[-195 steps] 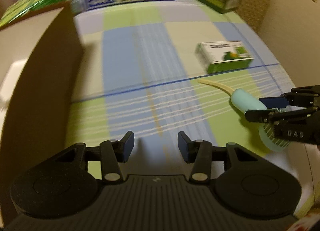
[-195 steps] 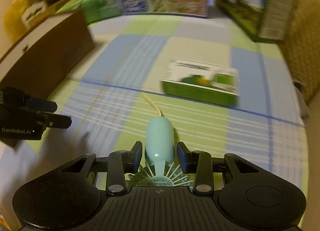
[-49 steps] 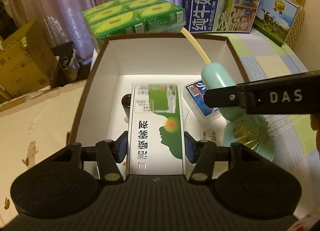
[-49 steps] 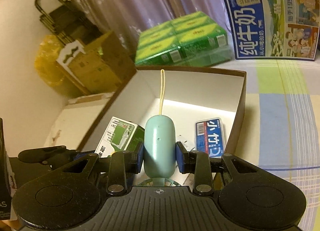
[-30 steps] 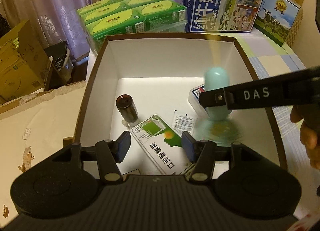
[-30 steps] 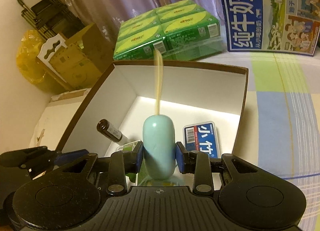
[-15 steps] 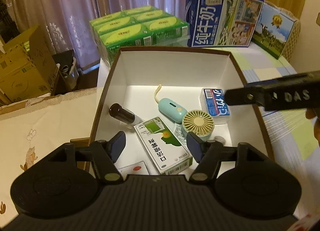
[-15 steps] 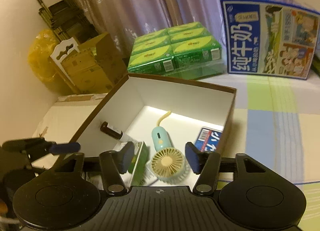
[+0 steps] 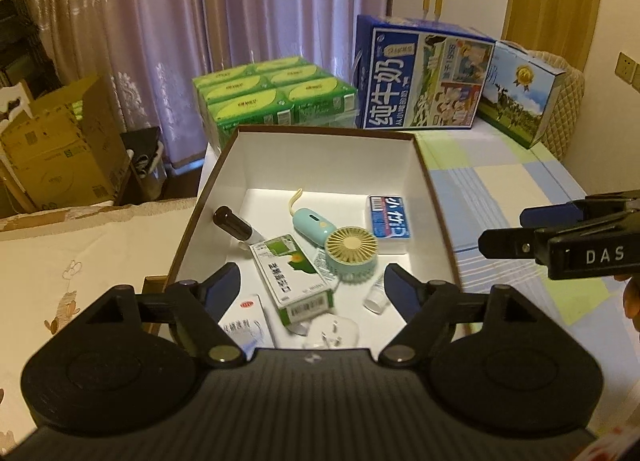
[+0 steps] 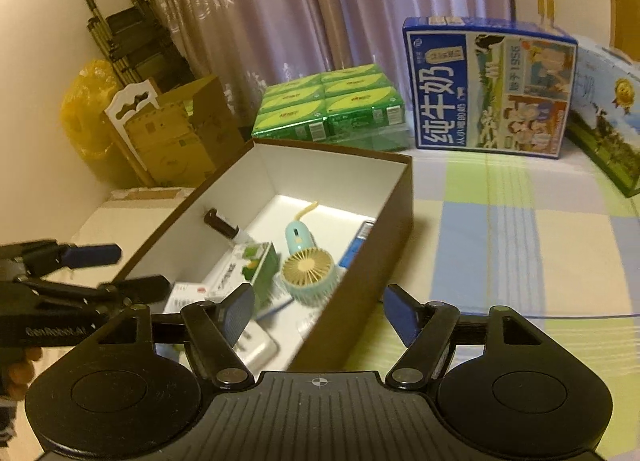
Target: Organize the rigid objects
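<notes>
A brown box with a white inside [image 9: 424, 165] [image 10: 396, 197] stands on the checked cloth. In it lie a teal handheld fan [image 9: 348, 251] [image 10: 306, 265], a green and white carton [image 9: 294, 273] [image 10: 252, 273], a dark bottle [image 9: 232, 223] [image 10: 220, 227], a blue and white pack [image 9: 388, 217] and several small white items. My left gripper [image 9: 312, 289] is open and empty, above the box's near end. My right gripper [image 10: 318, 311] is open and empty, above the box's right wall.
Green drink packs [image 9: 272, 97] [image 10: 332, 109] and a blue milk carton case [image 9: 420, 81] [image 10: 488, 89] stand behind the box. Another printed case [image 9: 524, 97] stands at the far right. Cardboard boxes [image 9: 56, 153] sit on the floor at left. The checked cloth [image 10: 520, 245] stretches right.
The carton and the fan were let go into the box. Both grippers opened and pulled up and back from the box; the right one moved off to the right.
</notes>
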Motion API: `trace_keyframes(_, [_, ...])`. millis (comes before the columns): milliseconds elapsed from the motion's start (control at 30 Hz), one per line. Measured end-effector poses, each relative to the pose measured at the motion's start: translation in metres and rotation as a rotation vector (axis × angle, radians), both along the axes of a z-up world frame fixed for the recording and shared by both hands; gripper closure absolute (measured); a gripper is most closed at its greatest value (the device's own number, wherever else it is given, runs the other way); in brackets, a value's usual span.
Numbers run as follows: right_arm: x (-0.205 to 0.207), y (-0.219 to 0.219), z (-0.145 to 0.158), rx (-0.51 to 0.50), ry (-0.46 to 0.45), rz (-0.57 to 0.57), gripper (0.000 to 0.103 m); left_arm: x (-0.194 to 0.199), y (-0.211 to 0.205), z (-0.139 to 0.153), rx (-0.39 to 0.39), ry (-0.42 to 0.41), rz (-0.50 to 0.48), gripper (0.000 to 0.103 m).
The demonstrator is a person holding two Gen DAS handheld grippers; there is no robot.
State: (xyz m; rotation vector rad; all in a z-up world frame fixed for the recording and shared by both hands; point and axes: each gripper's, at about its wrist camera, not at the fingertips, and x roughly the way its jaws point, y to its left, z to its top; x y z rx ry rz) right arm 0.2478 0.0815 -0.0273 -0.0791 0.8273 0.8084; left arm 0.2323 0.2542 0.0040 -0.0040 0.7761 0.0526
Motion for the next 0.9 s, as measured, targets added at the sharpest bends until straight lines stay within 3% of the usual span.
trace_keyframes(333, [-0.031, -0.076, 0.014, 0.052, -0.018, 0.031, 0.035, -0.058, -0.067, 0.015, 0.010, -0.012, 0.038, 0.028])
trace_keyframes(500, [-0.039, -0.121, 0.013, 0.065, 0.025, 0.031, 0.035, -0.082, -0.103, 0.015, -0.019, -0.017, 0.069, 0.028])
trace_keyframes(900, [-0.074, -0.218, 0.005, -0.014, 0.038, 0.027, 0.035, -0.124, -0.186, 0.006, -0.063, 0.039, 0.096, 0.028])
